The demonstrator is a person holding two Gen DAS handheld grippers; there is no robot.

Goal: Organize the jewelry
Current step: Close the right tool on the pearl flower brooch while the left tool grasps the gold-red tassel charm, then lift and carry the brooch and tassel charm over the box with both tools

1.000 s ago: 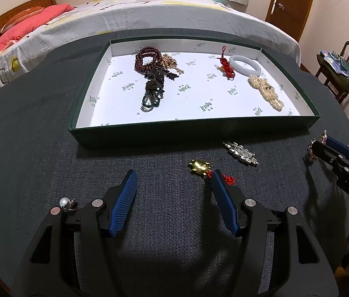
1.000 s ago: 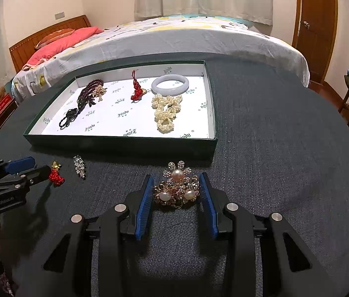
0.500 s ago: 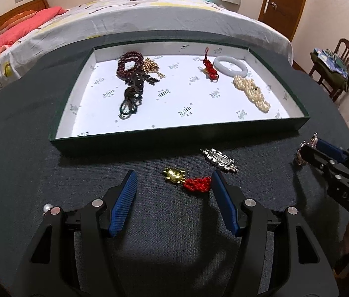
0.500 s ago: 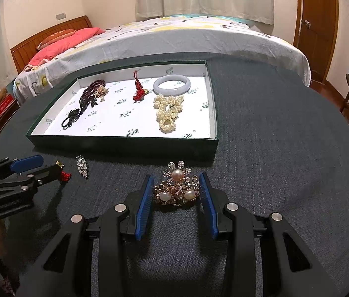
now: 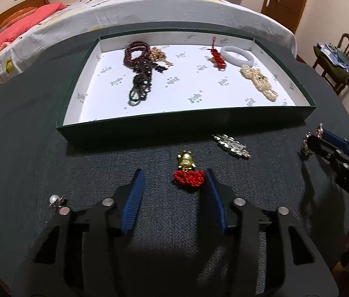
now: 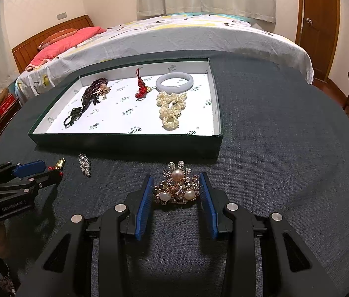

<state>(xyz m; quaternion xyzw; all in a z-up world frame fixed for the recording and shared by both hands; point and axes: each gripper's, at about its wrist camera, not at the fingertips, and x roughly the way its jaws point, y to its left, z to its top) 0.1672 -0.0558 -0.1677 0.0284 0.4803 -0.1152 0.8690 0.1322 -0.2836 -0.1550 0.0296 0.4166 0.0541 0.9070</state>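
Note:
A gold charm with a red knot (image 5: 188, 173) lies on the dark table between the fingers of my left gripper (image 5: 173, 173). Its jaws are closing. The right pad touches the red knot and the left pad is still clear of it. In the right wrist view the same gripper (image 6: 51, 170) shows low at the left. My right gripper (image 6: 175, 180) is shut on a pearl and crystal brooch (image 6: 177, 188), which rests on the cloth in front of the tray (image 6: 125, 143). The green tray (image 5: 186, 126) has a white lining.
A crystal brooch (image 5: 231, 146) lies loose just before the tray. A small pearl stud (image 5: 54, 200) sits by my left gripper's left arm. The tray holds dark bead strands (image 5: 140, 74), a red knot (image 5: 216, 57), a white bangle (image 5: 237, 55) and a pearl bracelet (image 5: 258, 81). A bed stands behind the table.
The left gripper's jaws have narrowed, and the charm now lies between them with its red knot turned toward me. The right gripper and its brooch have not moved.

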